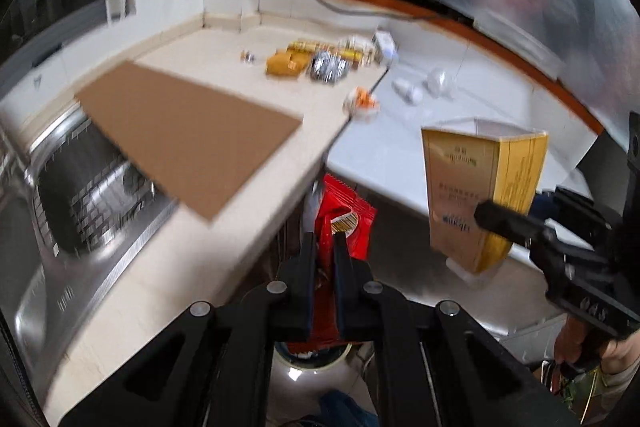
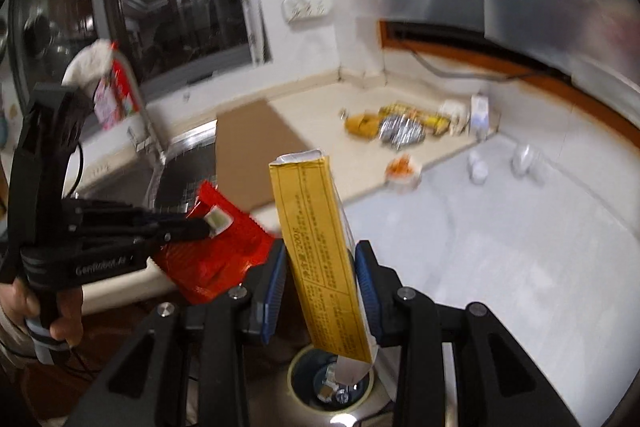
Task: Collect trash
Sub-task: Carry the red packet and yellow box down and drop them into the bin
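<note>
- left gripper (image 1: 324, 241) clamped on red wrapper (image 1: 340, 223), jaws nearly together, wrapper hanging off the table (image 1: 248, 195) edge, above the bin
- right gripper (image 2: 320, 259) clamped on yellow carton (image 2: 320, 247), blue pads pressing both sides, carton tilted, lower end over the trash bin (image 2: 300, 383) mouth
- bin sits below both grippers, on the floor by the look of it; a few bits already inside, can't tell what
- so two items picked, neither dropped yet; release over the bin looks like the next step
- left on the table: pile of yellow and silver packets (image 1: 316, 61) near the back wall, orange-white cup (image 1: 360, 103) at the table edge, white bottles (image 1: 424, 85) on the lower white surface
- brown cardboard sheet (image 1: 188, 135) lies partly over the sink (image 1: 80, 195), unclear if it counts as trash
- judgement: roughly early-to-mid, most clutter still to go
</note>
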A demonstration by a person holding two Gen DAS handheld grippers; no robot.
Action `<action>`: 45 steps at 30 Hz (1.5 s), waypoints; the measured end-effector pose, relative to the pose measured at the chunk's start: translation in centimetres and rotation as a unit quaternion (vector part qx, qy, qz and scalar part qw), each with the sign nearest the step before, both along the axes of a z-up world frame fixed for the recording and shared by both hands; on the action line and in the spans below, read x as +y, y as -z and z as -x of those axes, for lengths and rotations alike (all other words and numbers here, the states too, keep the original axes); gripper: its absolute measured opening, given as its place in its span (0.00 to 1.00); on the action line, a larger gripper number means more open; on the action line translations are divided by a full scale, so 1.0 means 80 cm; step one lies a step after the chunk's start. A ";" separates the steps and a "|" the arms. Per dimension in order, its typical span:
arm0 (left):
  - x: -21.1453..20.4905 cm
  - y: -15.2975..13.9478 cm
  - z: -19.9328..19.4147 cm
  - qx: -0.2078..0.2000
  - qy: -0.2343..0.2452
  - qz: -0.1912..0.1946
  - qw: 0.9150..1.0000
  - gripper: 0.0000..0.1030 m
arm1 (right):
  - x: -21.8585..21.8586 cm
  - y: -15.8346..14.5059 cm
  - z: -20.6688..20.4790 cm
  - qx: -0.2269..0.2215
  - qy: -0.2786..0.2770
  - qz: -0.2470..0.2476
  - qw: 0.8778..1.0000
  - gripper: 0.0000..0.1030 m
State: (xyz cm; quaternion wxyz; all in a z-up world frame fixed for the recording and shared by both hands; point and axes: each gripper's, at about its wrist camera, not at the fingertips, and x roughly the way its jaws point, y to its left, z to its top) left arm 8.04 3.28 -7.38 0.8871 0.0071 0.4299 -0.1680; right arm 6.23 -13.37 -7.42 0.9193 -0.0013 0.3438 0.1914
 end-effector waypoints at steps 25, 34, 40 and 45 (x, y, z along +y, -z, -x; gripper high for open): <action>-0.019 0.380 -0.045 0.212 -0.009 -0.030 0.977 0.06 | 0.013 0.399 -0.079 0.331 0.054 0.048 0.941 0.35; -0.022 0.430 -0.066 0.222 -0.004 -0.050 0.974 0.06 | 0.017 0.471 -0.107 0.387 0.071 0.043 0.919 0.41; -0.023 0.450 -0.071 0.232 -0.005 -0.065 0.971 0.42 | 0.014 0.500 -0.118 0.418 0.064 0.044 0.905 0.45; -0.018 0.458 -0.075 0.236 -0.018 -0.073 0.969 0.76 | 0.006 0.500 -0.115 0.418 0.067 0.039 0.905 0.45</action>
